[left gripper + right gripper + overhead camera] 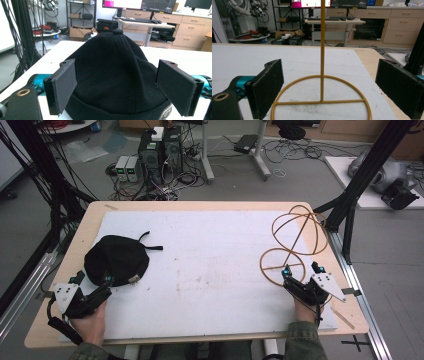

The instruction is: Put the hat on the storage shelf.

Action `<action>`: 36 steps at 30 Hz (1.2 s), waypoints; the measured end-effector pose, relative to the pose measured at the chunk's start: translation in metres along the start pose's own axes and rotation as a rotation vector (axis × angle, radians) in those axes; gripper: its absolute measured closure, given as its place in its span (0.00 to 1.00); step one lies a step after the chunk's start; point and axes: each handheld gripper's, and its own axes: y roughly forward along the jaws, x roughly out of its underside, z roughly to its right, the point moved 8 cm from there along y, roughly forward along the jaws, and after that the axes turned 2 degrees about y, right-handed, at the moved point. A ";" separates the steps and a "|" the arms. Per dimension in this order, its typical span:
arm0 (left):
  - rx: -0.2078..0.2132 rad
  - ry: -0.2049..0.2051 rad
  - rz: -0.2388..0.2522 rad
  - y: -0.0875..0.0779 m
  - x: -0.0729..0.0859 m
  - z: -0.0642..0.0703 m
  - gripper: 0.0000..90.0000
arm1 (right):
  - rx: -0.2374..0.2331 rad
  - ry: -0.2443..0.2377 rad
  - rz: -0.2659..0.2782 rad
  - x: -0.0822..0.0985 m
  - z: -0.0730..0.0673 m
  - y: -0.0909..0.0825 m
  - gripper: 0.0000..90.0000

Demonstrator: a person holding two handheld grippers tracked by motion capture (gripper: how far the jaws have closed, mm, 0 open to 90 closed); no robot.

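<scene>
I'm lining up my left gripper [92, 281], jaws spread (as are the right's), on the black cap [116, 258]; next, probably, pinch its near edge.

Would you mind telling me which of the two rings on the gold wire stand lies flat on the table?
The smaller ring, the stand's base nearest the right gripper, lies flat on the white mat. The larger rings are raised on the stand's post.
</scene>
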 end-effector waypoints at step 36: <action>0.021 -0.037 -0.044 0.014 0.000 0.004 0.19 | 0.014 0.001 0.010 -0.002 0.003 0.001 0.08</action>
